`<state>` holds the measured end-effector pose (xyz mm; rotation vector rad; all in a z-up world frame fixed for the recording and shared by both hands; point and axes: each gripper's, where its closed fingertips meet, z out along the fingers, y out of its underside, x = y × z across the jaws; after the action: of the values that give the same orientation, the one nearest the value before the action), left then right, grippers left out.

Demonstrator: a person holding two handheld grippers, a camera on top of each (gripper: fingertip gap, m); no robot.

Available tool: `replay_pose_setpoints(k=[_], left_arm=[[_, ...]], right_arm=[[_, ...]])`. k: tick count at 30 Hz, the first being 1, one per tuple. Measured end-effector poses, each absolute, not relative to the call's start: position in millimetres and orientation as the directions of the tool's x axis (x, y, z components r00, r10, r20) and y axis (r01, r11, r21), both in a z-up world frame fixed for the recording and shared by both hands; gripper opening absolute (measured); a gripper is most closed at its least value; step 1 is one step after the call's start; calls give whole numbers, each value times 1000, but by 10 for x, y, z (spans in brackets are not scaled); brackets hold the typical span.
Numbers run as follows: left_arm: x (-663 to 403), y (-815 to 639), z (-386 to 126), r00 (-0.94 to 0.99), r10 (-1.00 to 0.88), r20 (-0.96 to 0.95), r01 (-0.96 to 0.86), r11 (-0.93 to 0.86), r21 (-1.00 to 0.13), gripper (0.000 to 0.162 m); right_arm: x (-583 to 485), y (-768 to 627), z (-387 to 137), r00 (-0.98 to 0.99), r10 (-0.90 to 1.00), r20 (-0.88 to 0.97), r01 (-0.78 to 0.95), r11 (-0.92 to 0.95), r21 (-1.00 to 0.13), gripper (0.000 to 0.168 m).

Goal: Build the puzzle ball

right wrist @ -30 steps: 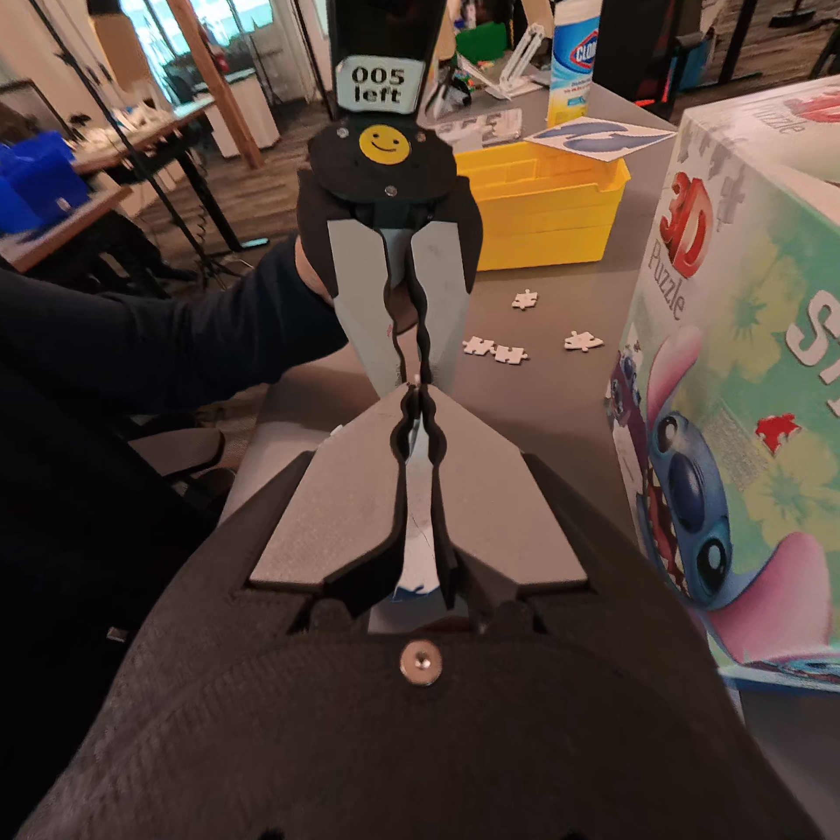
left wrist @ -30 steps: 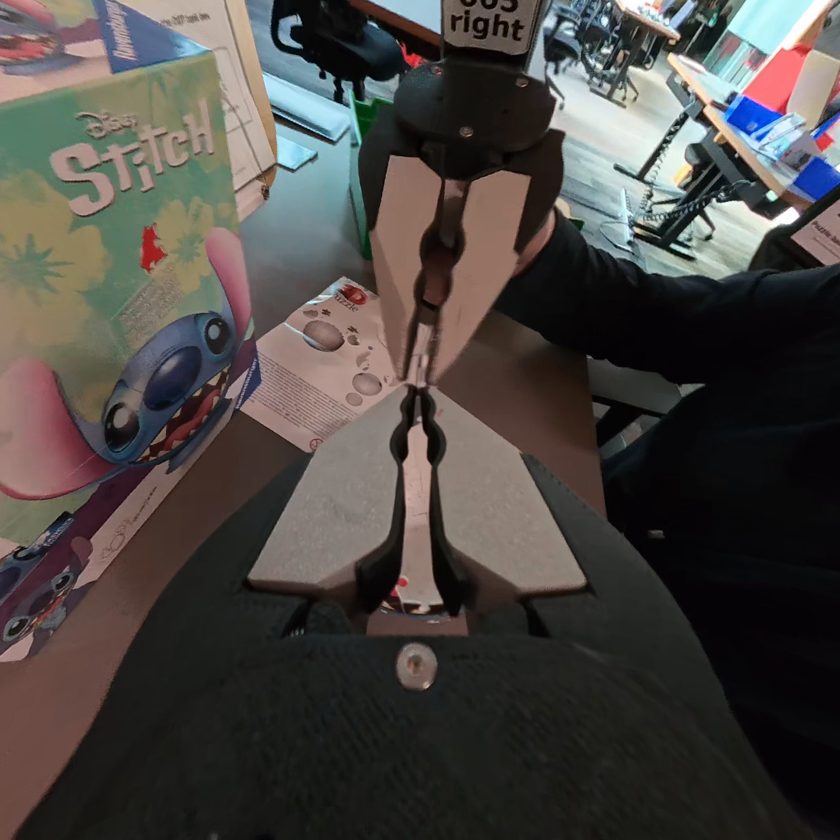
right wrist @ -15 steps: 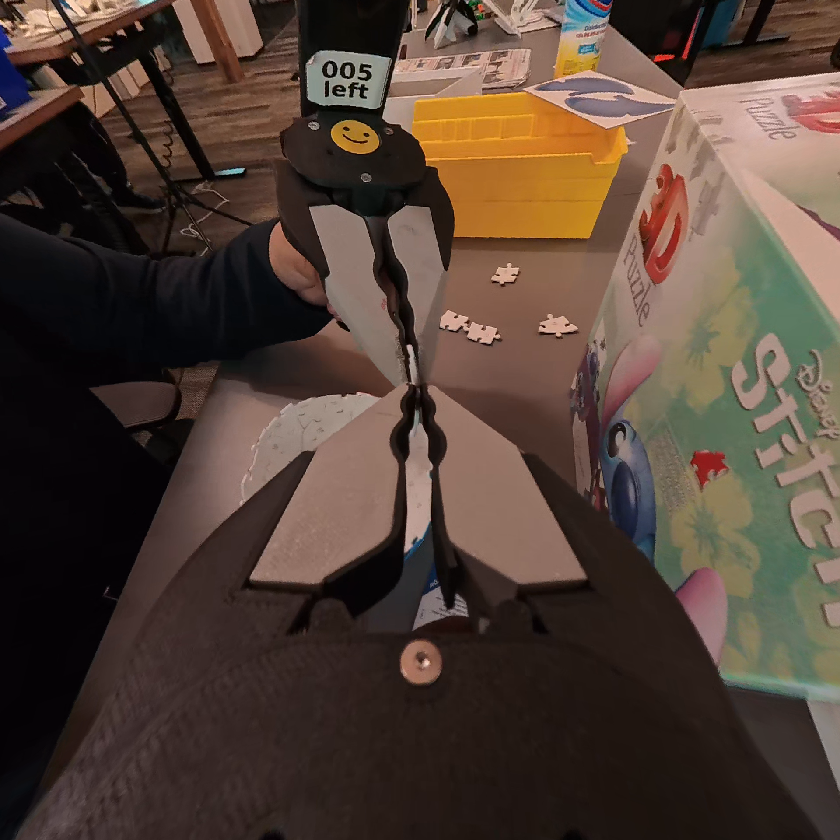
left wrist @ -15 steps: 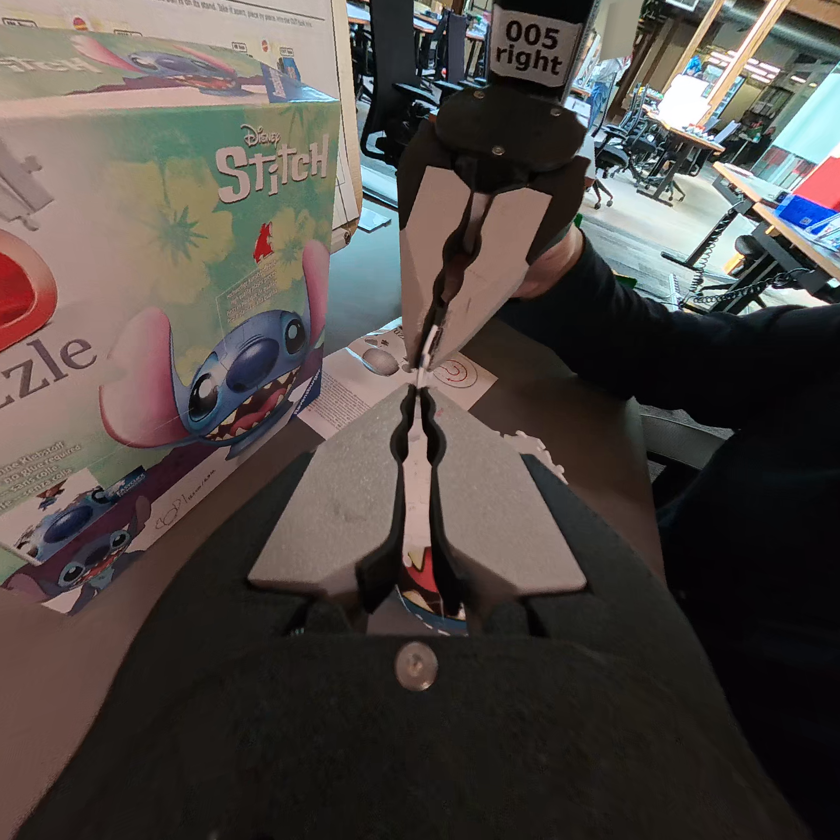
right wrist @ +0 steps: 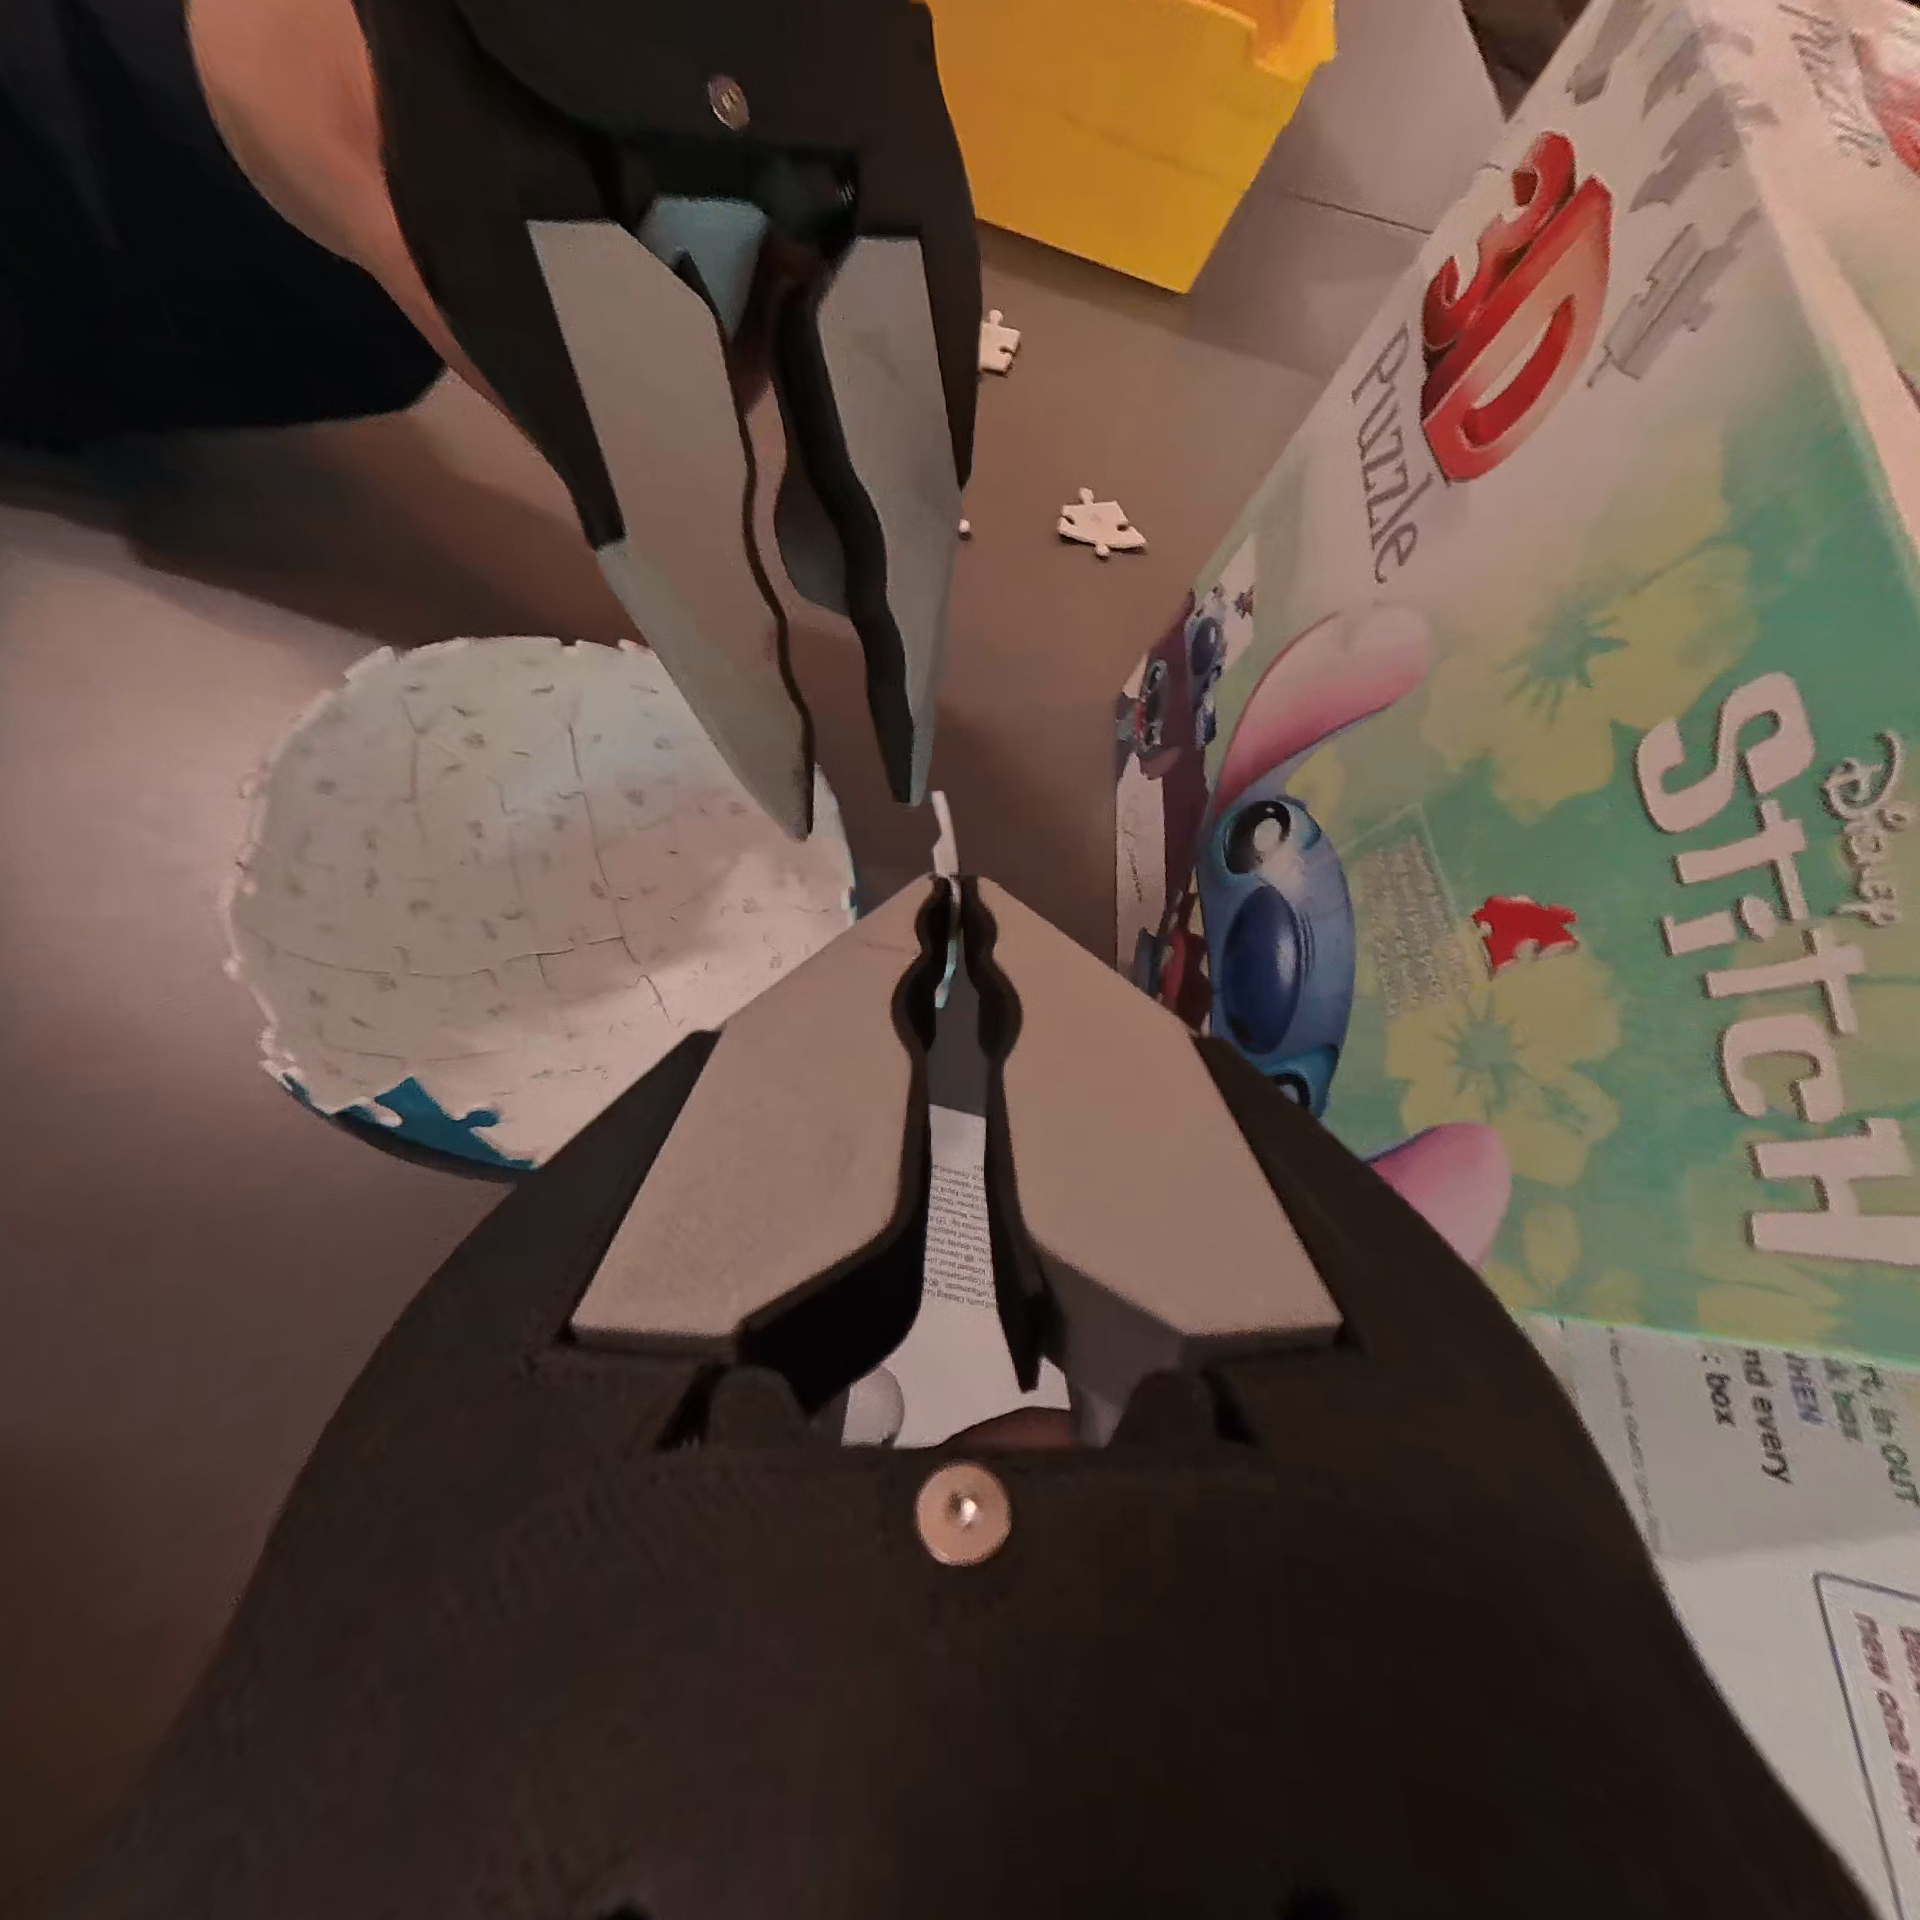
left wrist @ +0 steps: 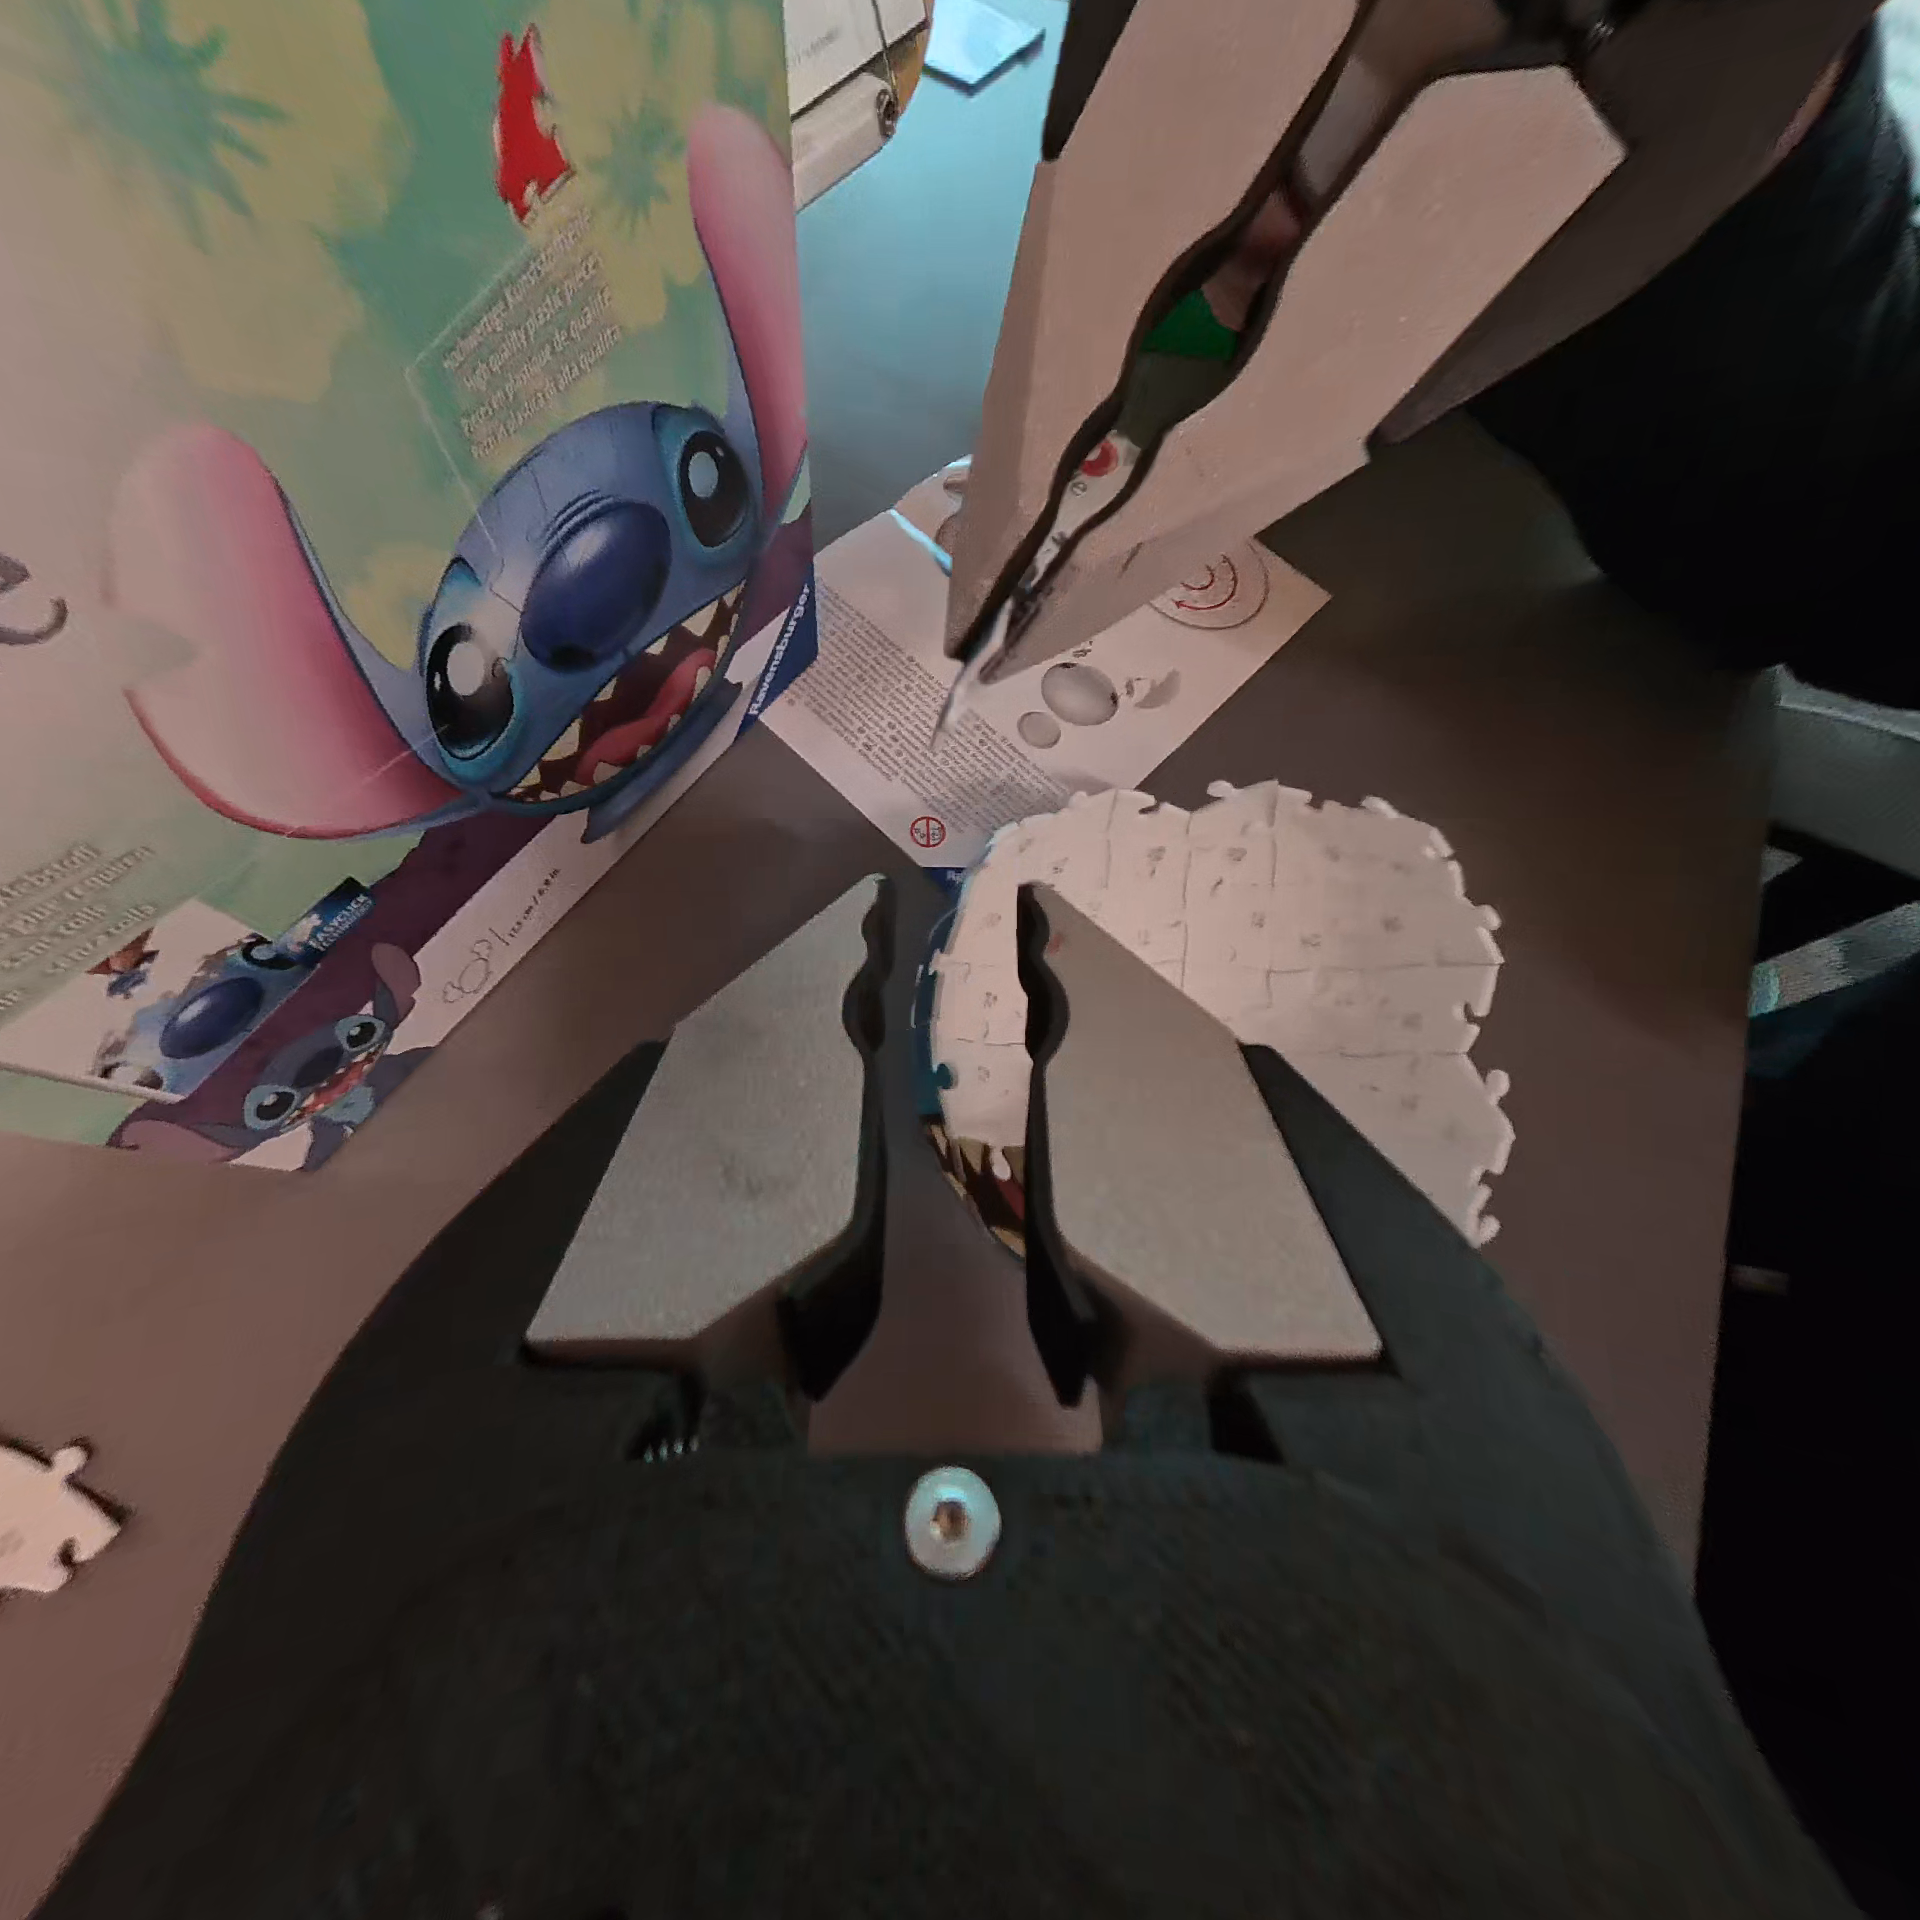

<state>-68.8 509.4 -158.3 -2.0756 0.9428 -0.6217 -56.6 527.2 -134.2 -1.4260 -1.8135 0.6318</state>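
The half-built puzzle ball [left wrist: 1299,966] lies on the brown table as a white-lined shell with blue outside; it also shows in the right wrist view [right wrist: 488,883]. My left gripper [left wrist: 954,904] is open and empty, with its fingers over the shell's left rim. In the right wrist view my left gripper [right wrist: 854,808] points down beside the shell. My right gripper [right wrist: 951,885] is shut on a thin puzzle piece [right wrist: 943,831] that sticks out past its tips. In the left wrist view my right gripper [left wrist: 971,655] hangs above the instruction sheet with the puzzle piece [left wrist: 951,701].
The tall puzzle box [left wrist: 416,520] stands close on the left, and on the right in the right wrist view [right wrist: 1558,779]. An instruction sheet [left wrist: 914,707] lies behind the shell. Loose pieces [right wrist: 1101,520] and a yellow bin [right wrist: 1122,135] sit farther back. Another loose piece [left wrist: 42,1517] lies near left. My two grippers' fingertips are within a few centimetres of each other.
My left gripper has opened and let go of what it held. Both grippers have dropped closer to the table and the shell. My right gripper stays shut on its piece.
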Motion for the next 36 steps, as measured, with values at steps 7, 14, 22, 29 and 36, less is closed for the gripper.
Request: replay_pose_setpoints(k=[7, 14, 22, 29, 36], left_arm=[[-622, 5076, -1622, 517, -854, 64, -552, -389, -737, 24], [-654, 5135, -1832, 471, -882, -4, -676, -358, -644, 16], [-638, 5047, -1895, 423, -905, 46, -691, -355, -630, 16], [-569, 5070, -1890, 403, -914, -38, -748, -306, -589, 5], [-591, 5051, -1900, 413, -909, -52, -750, -307, -586, 11]], right_arm=[[-522, 5131, -1376, -67, 972, 225, 498, 228, -837, 0], [-526, 5104, -1499, -115, 982, 152, 469, 188, -863, 0], [-543, 5067, -1465, -165, 961, 220, 449, 272, -851, 0], [-560, 5043, -1486, -182, 955, 236, 442, 294, -848, 0], [-592, 5023, -1507, -200, 950, 241, 420, 306, -855, 0]])
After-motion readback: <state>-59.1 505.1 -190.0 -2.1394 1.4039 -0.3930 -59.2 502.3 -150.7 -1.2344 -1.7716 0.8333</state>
